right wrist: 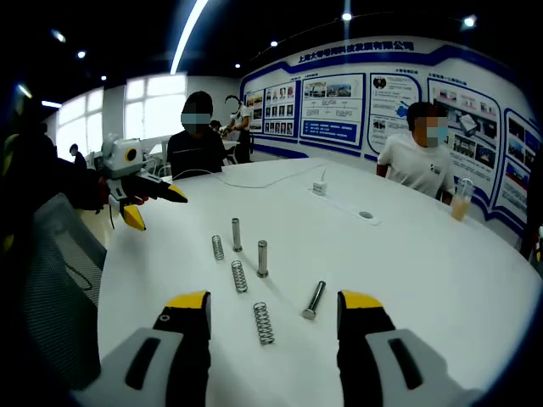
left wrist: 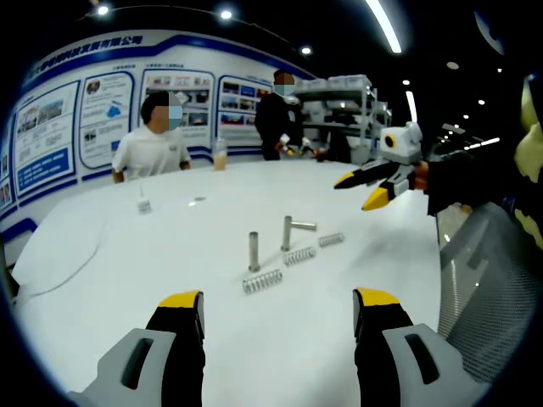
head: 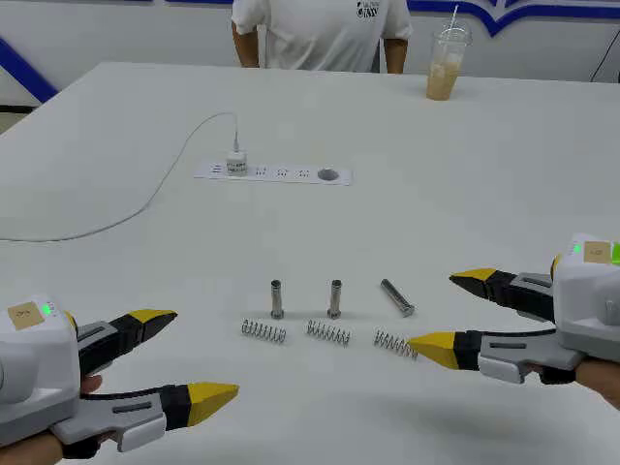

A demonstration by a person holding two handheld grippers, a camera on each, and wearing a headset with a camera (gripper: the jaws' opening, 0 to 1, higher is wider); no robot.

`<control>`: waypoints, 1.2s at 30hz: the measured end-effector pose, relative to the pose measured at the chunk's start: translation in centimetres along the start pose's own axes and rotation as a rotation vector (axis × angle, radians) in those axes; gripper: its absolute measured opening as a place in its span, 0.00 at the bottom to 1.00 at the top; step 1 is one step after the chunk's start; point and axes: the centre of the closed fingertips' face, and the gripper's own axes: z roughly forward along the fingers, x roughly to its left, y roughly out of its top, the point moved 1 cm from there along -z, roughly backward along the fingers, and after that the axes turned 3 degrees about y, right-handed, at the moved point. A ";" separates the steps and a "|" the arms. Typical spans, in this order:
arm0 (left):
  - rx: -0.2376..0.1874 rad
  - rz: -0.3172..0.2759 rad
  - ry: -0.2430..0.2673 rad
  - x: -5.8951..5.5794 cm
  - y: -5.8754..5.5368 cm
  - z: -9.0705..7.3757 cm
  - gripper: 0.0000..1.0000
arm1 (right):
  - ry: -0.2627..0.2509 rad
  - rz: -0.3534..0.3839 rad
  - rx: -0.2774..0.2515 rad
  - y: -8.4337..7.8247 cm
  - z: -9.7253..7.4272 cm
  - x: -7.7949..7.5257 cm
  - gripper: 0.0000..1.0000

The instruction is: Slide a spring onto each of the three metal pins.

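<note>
Two metal pins stand upright on the white table (head: pixel 484 174), the left pin (head: pixel 277 298) and the middle pin (head: pixel 335 298). A third pin (head: pixel 396 297) lies on its side at the right. In front of each lies a spring: left spring (head: pixel 263 330), middle spring (head: pixel 328 332), right spring (head: pixel 395 343). My left gripper (head: pixel 189 356) hovers open at the near left, empty, well short of the springs. My right gripper (head: pixel 446 312) is open and empty, its lower tip just right of the right spring (right wrist: pixel 263 322).
A white power strip (head: pixel 273 173) with a plugged charger (head: pixel 235 160) and its cable lies mid-table. An iced drink cup (head: pixel 447 64) stands at the far edge. A person in a white shirt (head: pixel 325 34) is beyond the table's far side.
</note>
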 end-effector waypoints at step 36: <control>0.015 -0.007 -0.007 -0.2 -0.5 0.1 0.72 | -0.172 0.183 0.236 -2.4 7.6 -6.3 0.23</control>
